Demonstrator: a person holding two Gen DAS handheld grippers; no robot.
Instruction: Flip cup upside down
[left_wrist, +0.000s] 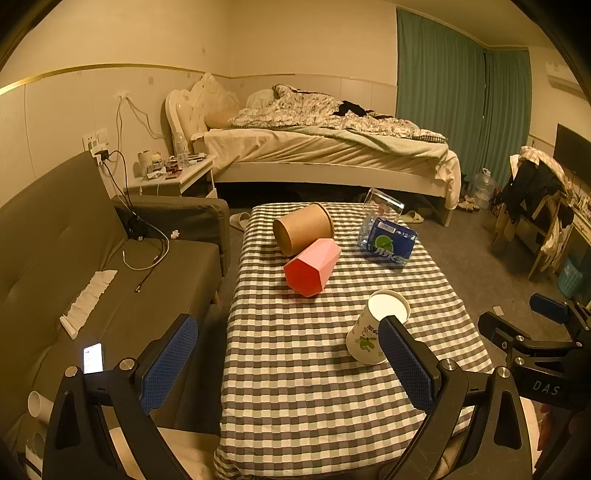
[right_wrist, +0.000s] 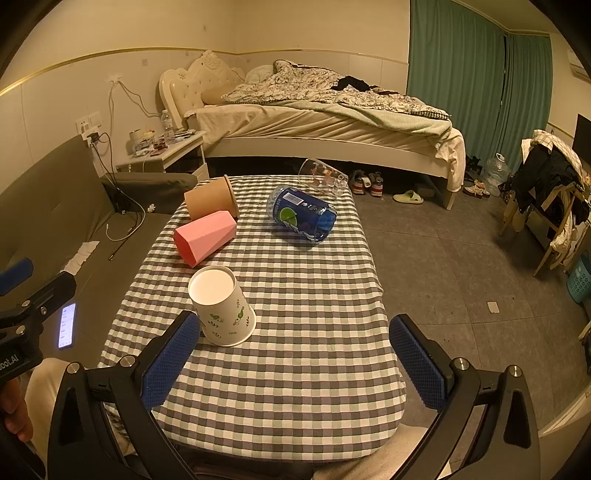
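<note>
Two tongs, left tongs (left_wrist: 288, 365) and right tongs (right_wrist: 295, 360), spread apart, gripping nothing; white paper cup (right_wrist: 221, 304) upside down on checkered bench (right_wrist: 314, 369).

The letters "DAS" stand in pale print on the black body of the right gripper (left_wrist: 546, 321), seen at 4 o'clock in the left wrist view. In the right wrist view, at 9 o'clock, the black body of the left gripper (right_wrist: 16, 291) carries the cut-off letters "bot.AI". The blue bottle (right_wrist: 303, 216) lying at 12 o'clock on the checked table (right_wrist: 295, 369) bears a lime picture, a barcode and white characters too small to read. The lit phone (right_wrist: 67, 325) shows unreadable lines.
</note>
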